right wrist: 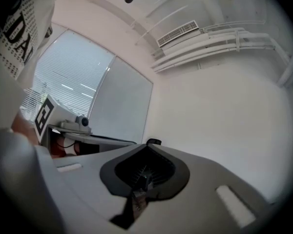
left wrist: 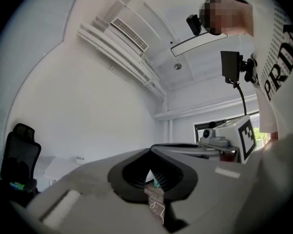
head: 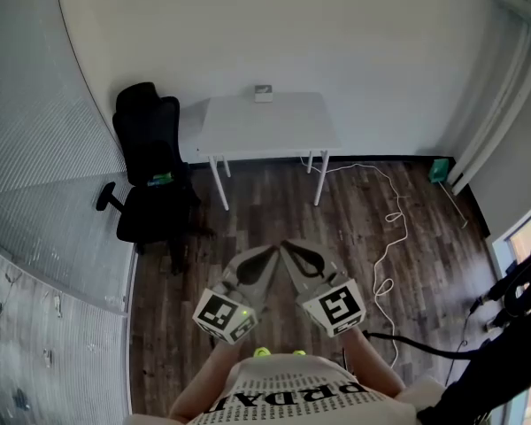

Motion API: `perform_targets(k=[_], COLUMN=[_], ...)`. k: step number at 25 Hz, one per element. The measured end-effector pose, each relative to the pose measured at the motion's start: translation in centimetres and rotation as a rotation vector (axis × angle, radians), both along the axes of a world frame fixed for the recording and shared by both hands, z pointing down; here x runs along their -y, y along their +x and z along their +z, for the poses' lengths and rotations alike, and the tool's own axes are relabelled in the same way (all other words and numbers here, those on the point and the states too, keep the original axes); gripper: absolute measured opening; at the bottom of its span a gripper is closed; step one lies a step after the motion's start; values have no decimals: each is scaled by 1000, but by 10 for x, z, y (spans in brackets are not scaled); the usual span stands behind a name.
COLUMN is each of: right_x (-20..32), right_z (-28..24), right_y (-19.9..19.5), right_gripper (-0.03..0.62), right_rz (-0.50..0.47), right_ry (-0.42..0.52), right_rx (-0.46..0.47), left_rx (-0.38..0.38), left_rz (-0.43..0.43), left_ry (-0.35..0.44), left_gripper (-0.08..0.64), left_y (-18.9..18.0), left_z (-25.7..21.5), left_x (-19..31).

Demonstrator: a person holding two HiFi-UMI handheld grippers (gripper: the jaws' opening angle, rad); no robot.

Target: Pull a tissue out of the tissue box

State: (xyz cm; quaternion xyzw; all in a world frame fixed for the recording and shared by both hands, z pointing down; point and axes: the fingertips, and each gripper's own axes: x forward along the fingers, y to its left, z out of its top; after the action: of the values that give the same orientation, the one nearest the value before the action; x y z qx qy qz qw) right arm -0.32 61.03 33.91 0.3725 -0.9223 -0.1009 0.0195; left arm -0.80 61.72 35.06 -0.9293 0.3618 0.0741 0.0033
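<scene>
Well, we hold both tools close in front of our body, roughly level and far from the work. From the head view, the left gripper (head: 261,257) and the right gripper (head: 298,255) lean toward each other, so their tips almost meet over the wooden floor (head: 248,220).

The left gripper view shows the left gripper (left wrist: 149,150) with its jaw tips pressed together. Nothing sits between them, and only a sliver of floor shows through the gap lower down. The right gripper (right wrist: 147,145) is the same in its own view, with its jaws fully closed and empty. Each gripper view also catches the other tool's marker cube (left wrist: 246,133) off to the side.

The tissue box (head: 264,94) stands well away from us, at the back edge of a white table (head: 265,127) set against the far wall (head: 292,34). In the left gripper view it is only a small pale block (left wrist: 80,160) on that table, too small for us to tell whether a tissue sticks out.

A black office chair (head: 150,166) stands just left of the table. A pale cable (head: 394,228) snakes across the floor to the right.
</scene>
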Motion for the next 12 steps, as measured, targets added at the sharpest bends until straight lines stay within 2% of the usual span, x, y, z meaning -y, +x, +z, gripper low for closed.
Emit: perform_targets(k=[6,12], right_x=[3,8], right_z=[4,7], right_y=[-11,-25], right_gripper=[8,8], right_rz=[-4,0], right_ry=[-21,-14], right_rx=[15,-9], left_rx=[-8,-18], left_rz=[-12,-12], left_ry=[-24,-24], left_gripper=[-8,-8], left_y=[-12,-26], left_z=[3,4], left_x=[3,8])
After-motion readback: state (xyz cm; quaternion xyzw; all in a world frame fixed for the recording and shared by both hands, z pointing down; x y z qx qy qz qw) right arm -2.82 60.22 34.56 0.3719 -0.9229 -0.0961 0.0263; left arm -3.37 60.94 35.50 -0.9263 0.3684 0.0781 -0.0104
